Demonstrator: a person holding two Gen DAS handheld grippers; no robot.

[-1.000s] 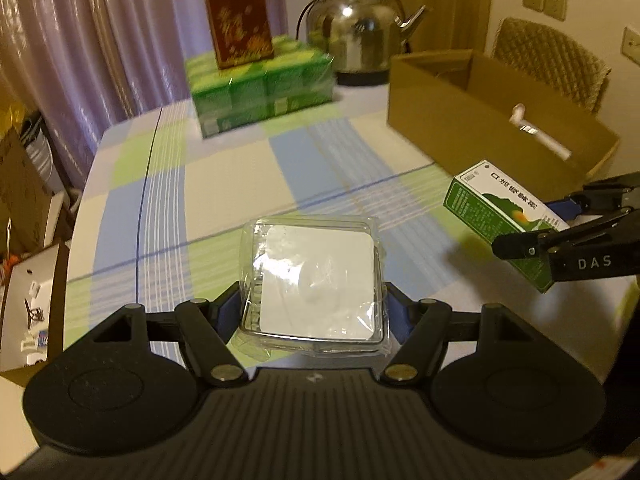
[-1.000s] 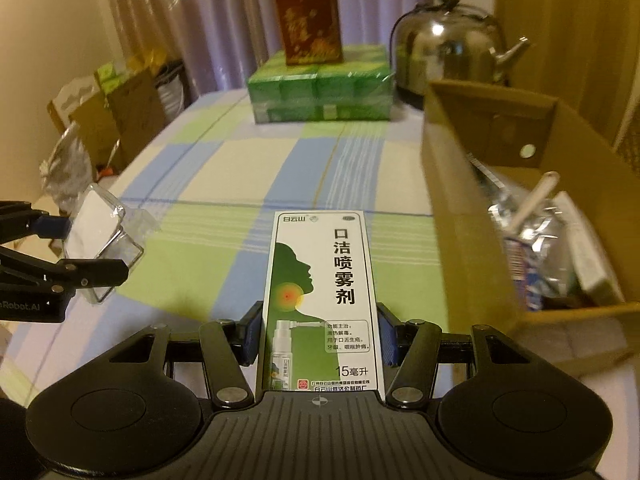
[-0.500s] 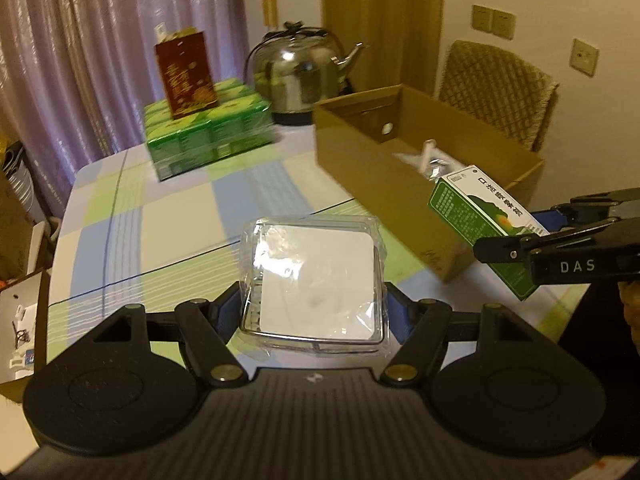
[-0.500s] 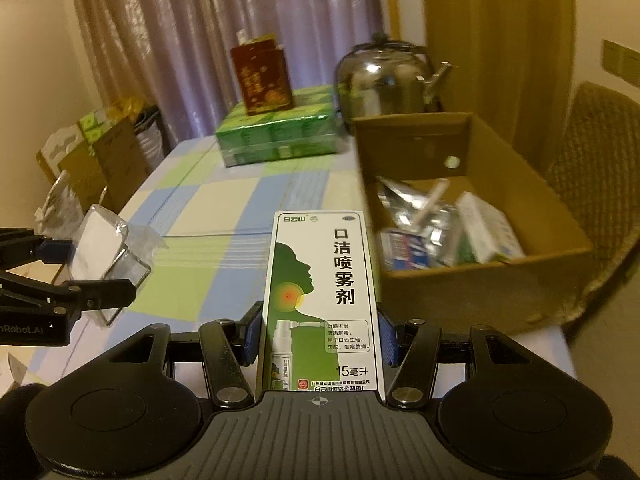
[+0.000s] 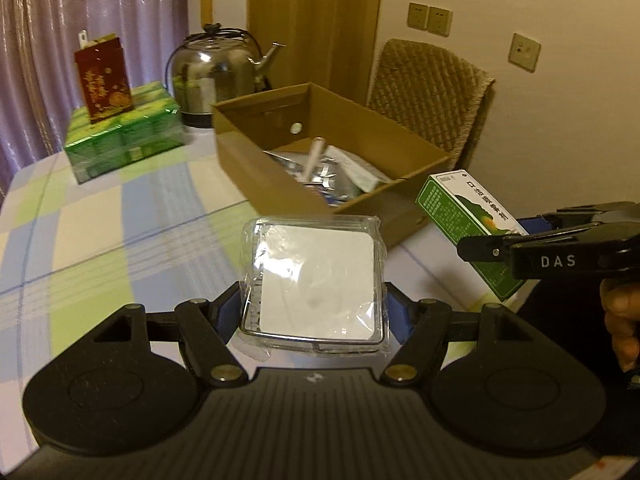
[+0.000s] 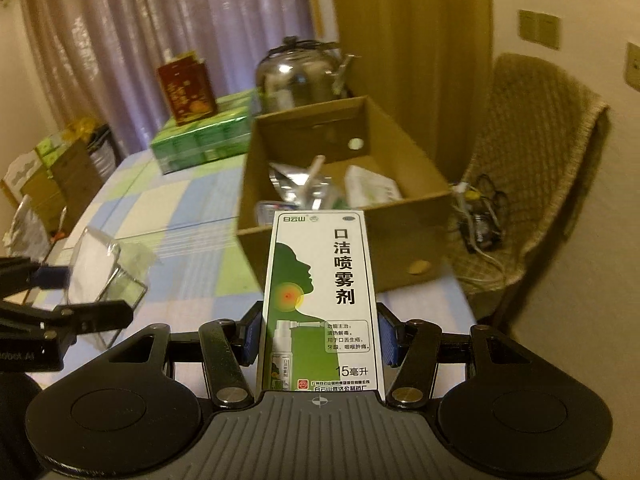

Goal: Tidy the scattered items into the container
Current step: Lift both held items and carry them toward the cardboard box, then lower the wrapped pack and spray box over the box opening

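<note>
My left gripper (image 5: pixel 314 314) is shut on a clear plastic packet with a white pad inside (image 5: pixel 316 280), held above the table in front of the open cardboard box (image 5: pixel 248 164). My right gripper (image 6: pixel 320 336) is shut on a green and white spray box (image 6: pixel 322 300), just short of the cardboard box (image 6: pixel 400 232). The cardboard box holds foil packs, a white tube and a white pack. In the left wrist view the spray box (image 5: pixel 468 216) and the right gripper (image 5: pixel 516 240) sit at the right. In the right wrist view the clear packet (image 6: pixel 102 264) and the left gripper (image 6: pixel 76 292) sit at the left.
A steel kettle (image 5: pixel 216 76) stands behind the box. A green wrapped pack (image 5: pixel 120 140) with a red carton (image 5: pixel 104 78) on top sits at the far left of the checked tablecloth (image 5: pixel 100 220). A wicker chair (image 6: pixel 536 168) stands right of the table, cables on its seat.
Both grippers have swung right and risen toward the cardboard box with their loads still held. More of the box's inside shows now, and it lies closer ahead.
</note>
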